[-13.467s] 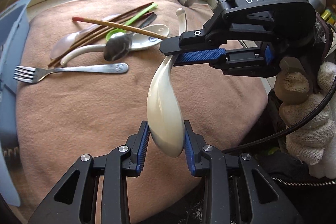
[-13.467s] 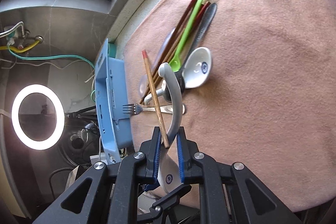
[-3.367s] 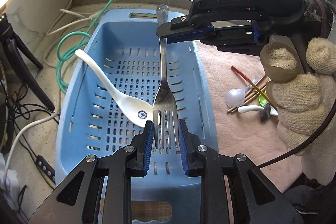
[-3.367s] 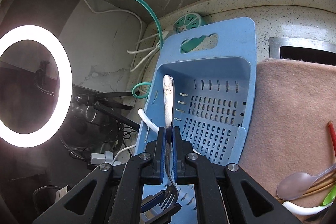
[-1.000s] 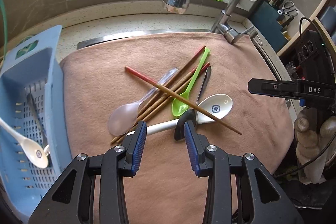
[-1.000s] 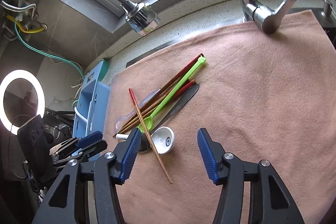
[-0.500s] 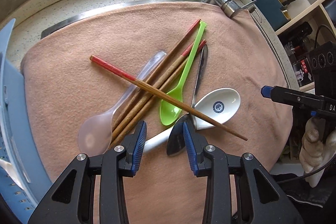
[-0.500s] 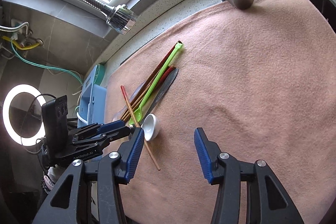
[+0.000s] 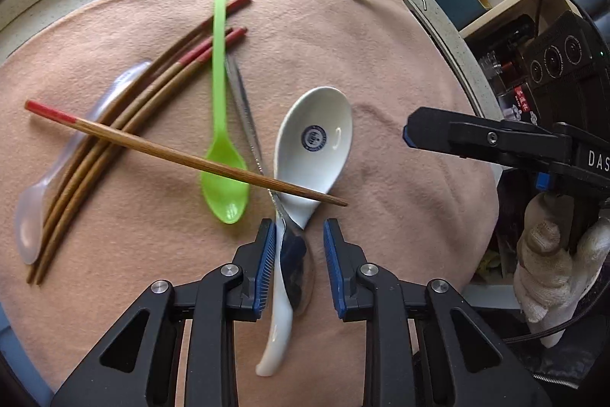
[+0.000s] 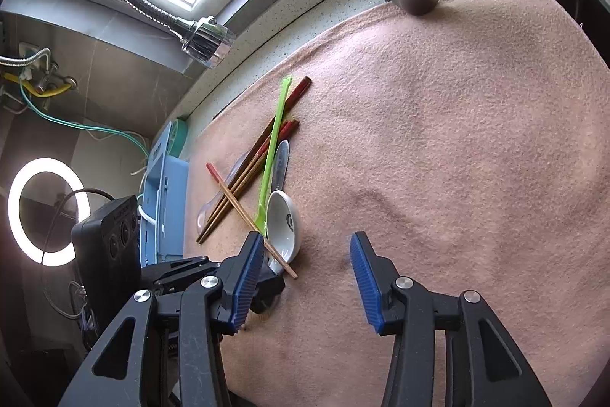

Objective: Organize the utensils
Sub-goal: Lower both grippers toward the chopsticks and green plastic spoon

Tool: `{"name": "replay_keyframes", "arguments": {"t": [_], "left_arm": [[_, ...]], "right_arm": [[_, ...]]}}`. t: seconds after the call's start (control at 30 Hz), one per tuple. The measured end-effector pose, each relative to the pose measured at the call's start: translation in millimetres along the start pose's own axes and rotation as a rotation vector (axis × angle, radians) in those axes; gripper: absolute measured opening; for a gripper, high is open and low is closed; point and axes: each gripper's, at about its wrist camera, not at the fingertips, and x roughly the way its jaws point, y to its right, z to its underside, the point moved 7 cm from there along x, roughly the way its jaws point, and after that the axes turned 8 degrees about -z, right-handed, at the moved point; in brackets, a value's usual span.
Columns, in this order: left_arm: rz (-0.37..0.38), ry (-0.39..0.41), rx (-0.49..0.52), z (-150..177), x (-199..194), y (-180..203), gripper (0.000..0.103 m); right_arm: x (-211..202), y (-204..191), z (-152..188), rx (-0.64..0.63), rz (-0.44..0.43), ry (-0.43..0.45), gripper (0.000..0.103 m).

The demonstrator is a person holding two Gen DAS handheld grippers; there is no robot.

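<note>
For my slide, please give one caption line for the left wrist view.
Left gripper closing around the metal spoon and white ceramic spoon on the pink towel.

We see utensils piled on a pink towel point(image 9: 400, 71): a white ceramic spoon point(image 9: 314, 143), bowl up, with a metal spoon point(image 9: 295, 256) against its handle, a green plastic spoon point(image 9: 223, 155) beside it, one red-tipped chopstick point(image 9: 152, 145) lying across three others point(image 9: 126, 124), and a translucent spoon point(image 9: 32, 212) furthest out.

Pinkish-tan fleece cloth point(image 9: 400, 63) is covering the counter. Lying on it: translucent plastic spoon point(image 9: 28, 216), red-tipped wooden chopsticks point(image 9: 126, 124), lime-green plastic spoon point(image 9: 225, 178), steel spoon point(image 9: 295, 262), white ceramic soup spoon point(image 9: 316, 147), all overlapping.
</note>
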Motion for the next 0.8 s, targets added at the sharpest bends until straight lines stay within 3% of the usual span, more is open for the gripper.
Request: {"name": "replay_keyframes", "arguments": {"t": [0.23, 0.4, 0.57, 0.8], "left_arm": [[0.054, 0.036, -0.037, -19, 11, 28, 0.023], [0.030, 0.042, -0.046, -16, 7, 29, 0.026], [-0.056, 0.114, -0.080, -5, -26, -9, 0.026], [-0.187, 0.141, -0.174, -5, -47, -84, 0.026]], "right_arm": [[-10, 12, -2, 0.003, 0.005, 0.005, 0.043], [-16, 16, -7, 0.002, 0.013, 0.016, 0.043], [-16, -2, -16, -0.035, -0.012, 0.017, 0.043], [12, -40, -25, -0.088, -0.062, -0.021, 0.043]]}}
